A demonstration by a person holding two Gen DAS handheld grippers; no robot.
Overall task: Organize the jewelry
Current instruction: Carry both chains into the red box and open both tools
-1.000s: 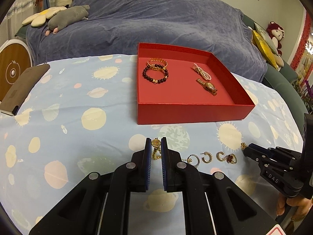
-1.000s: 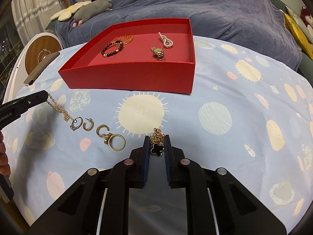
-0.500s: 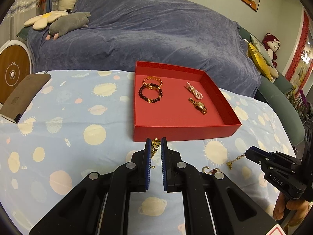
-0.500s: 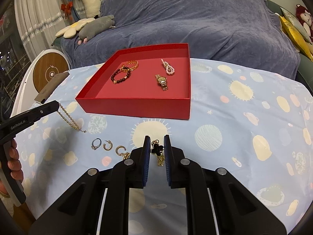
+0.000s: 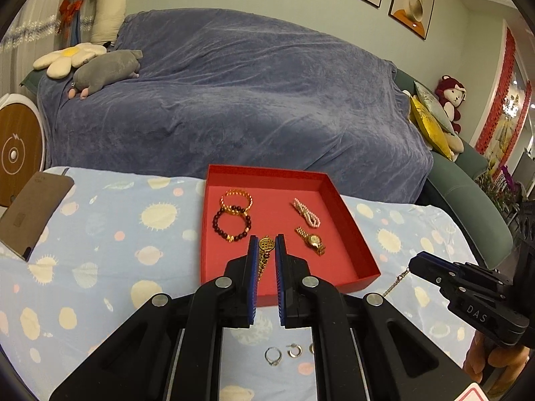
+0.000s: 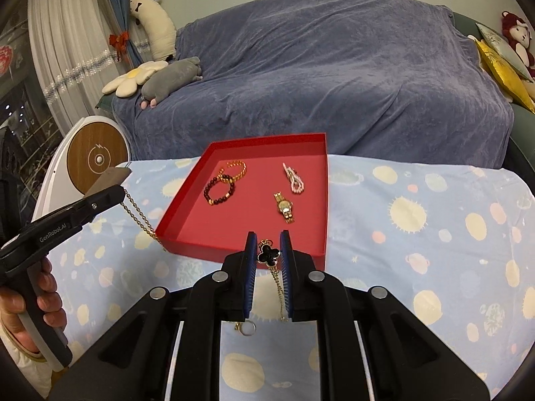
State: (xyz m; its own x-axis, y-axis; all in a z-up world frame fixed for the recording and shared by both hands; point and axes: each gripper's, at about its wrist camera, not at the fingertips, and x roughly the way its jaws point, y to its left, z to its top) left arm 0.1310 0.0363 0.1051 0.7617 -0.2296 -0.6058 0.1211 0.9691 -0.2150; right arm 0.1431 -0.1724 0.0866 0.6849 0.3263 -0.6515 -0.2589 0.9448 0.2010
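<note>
My left gripper [image 5: 266, 244] is shut on a gold necklace with a round coin pendant [image 5: 266, 243], held in the air before the red box [image 5: 354, 230]. In the right wrist view its chain [image 6: 138, 215] hangs from that gripper [image 6: 117, 193]. My right gripper [image 6: 268, 249] is shut on a gold necklace with a black clover pendant [image 6: 269, 254]; its chain hangs down. It also shows in the left wrist view [image 5: 416, 264]. The box [image 6: 326, 193] holds two bead bracelets [image 5: 232, 225], a pearl piece [image 5: 306, 212] and a gold watch [image 5: 312, 241].
Small hoop earrings [image 5: 294, 351] and a ring [image 5: 272, 357] lie on the blue planet-print cloth [image 5: 100, 234] below my left gripper. A brown case [image 5: 31, 210] lies at the left edge. A blue-covered sofa [image 5: 234, 100] stands behind the table.
Both grippers have risen well above the cloth with their necklaces, lifting the chains clear. The box and sofa now sit lower and farther in both views.
</note>
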